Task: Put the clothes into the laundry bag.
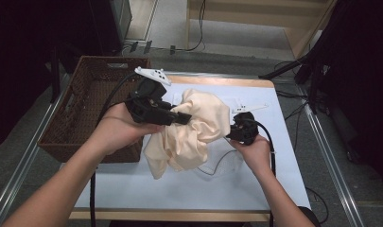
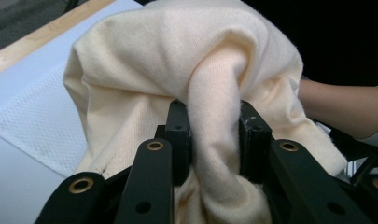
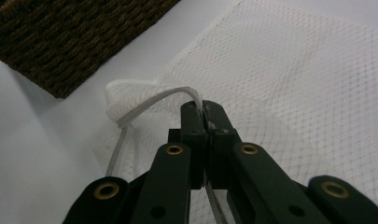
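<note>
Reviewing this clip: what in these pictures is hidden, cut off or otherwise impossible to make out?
- High view: most of the mesh bag lies under the cream cloth, so its opening is hidden.
- High view: the right gripper has its tips behind the cloth.
- Right gripper view: the cord runs off the bottom edge; its end is cut off.
- Left gripper view: the cloth covers the table beyond.
- High view: the basket floor is too dark to read.

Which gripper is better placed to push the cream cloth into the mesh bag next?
Left: the left gripper already pinches a fold of the cream cloth, while the right gripper pinches the mesh bag's drawstring.
</note>
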